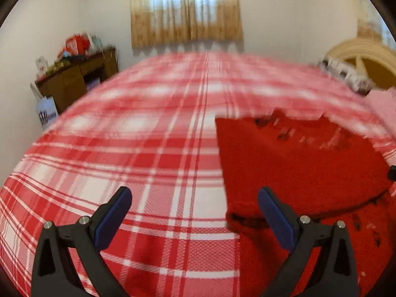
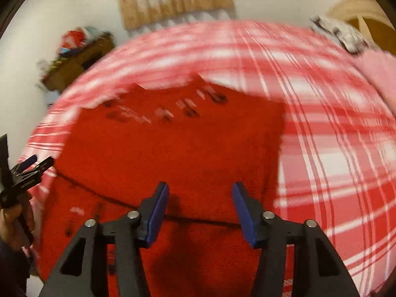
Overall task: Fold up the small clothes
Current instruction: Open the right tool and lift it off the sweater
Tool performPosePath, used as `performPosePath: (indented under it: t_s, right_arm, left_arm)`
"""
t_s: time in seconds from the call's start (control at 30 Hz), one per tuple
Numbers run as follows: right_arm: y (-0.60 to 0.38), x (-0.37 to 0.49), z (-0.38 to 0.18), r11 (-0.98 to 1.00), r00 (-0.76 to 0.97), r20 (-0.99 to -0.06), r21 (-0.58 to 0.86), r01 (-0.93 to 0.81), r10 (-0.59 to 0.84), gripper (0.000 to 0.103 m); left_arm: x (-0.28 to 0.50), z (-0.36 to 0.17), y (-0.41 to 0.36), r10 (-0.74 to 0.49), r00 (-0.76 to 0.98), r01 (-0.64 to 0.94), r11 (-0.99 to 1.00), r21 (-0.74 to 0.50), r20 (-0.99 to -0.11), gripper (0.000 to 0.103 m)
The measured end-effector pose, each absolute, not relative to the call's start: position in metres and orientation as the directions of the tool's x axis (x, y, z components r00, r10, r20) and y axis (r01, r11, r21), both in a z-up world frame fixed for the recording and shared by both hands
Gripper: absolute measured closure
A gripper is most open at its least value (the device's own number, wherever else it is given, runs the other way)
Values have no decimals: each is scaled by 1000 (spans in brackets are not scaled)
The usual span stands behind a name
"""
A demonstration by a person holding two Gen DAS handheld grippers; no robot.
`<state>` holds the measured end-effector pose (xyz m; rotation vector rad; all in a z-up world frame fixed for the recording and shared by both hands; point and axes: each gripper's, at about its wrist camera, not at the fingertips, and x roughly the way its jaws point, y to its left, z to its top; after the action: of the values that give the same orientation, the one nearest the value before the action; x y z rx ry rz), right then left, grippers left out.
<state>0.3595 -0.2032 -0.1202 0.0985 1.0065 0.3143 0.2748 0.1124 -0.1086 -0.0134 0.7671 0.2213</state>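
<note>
- A bed [image 1: 153,133] with a red-and-white plaid cover fills most of both views, running from the bottom edge up to the far wall.
- A red garment [image 2: 173,143] lies flat on the bed: in the right half of the left wrist view, in the centre and lower left of the right wrist view. It is fuzzy, with small dark and white marks near its far edge. One layer is folded over another, and the folded layer's edge runs across the lower part of the right wrist view.
- A beige curtain [image 1: 185,10] hangs over a window at the top centre of the left wrist view.
- A brown wooden desk [image 1: 74,79] stands against the wall at the upper left, with blurred red items piled on top and a white bag leaning at its foot.
- A cream headboard [image 1: 363,59] shows at the upper right.
- The left hand-held gripper [image 1: 194,196] sits at the bottom of its own view, its jaws spread wide and holding nothing. One blue pad is over the plaid cover, the other over the garment's left edge.
- The right hand-held gripper [image 2: 200,190] sits at the bottom centre of its own view, above the garment. Its jaws are parted; the blue pads stand clear of the cloth and nothing is clamped between them.
- A hand [image 2: 14,220] at the lower left edge of the right wrist view holds the left hand-held gripper.
</note>
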Motion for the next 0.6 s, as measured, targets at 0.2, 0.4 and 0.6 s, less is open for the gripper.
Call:
performPosePath:
  t_s: [0.2, 0.4, 0.6]
  right_arm:
    - [-206, 347, -127, 942, 523, -788, 220, -253, 324, 52]
    - [-200, 352, -131, 957, 549, -786, 196, -213, 284, 52]
    - [-203, 348, -129, 955, 551, -782, 207, -214, 293, 52]
  left_arm:
    - [277, -135, 129, 158, 651, -226, 974, 9, -743, 0]
    - [277, -138, 130, 152, 644, -243, 970, -12, -749, 0]
    - [270, -135, 132, 118, 649, -225, 973, -41, -752, 0]
